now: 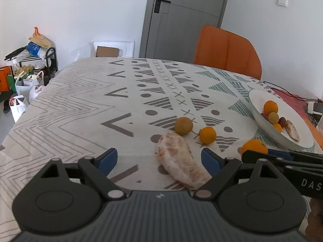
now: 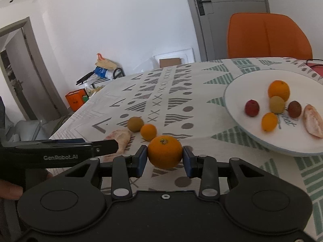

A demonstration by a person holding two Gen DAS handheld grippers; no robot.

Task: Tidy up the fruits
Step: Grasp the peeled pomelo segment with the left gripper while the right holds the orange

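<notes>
Right gripper (image 2: 165,158): blue pads set against both sides of a large orange (image 2: 165,151), lower centre of the right wrist view; the fruit is round, deep orange, with pebbled skin and a dark stem scar on top, and it sits just above or on the patterned tablecloth (image 2: 141,92), contact with the cloth not discernible. Left gripper (image 1: 159,159): jaws spread wide, nothing between the pads, hovering over a peeled pomelo segment (image 1: 179,161) at lower centre of the left wrist view; the segment is long, pale pink-white, with a fibrous surface, and lies flat on the cloth. Just above it in the frame: one dull olive-yellow round fruit (image 1: 183,125) and, beside it to the right, one small bright orange citrus (image 1: 207,135), the two close together but apart. White plate (image 2: 238,92), right side of the right wrist view, holding one orange, one olive-yellow fruit, one small orange citrus, two dark red fruits and a second pomelo segment; all slightly blurred. Background: orange chair (image 2: 268,36) at upper right, grey door (image 1: 181,14) at upper centre.
</notes>
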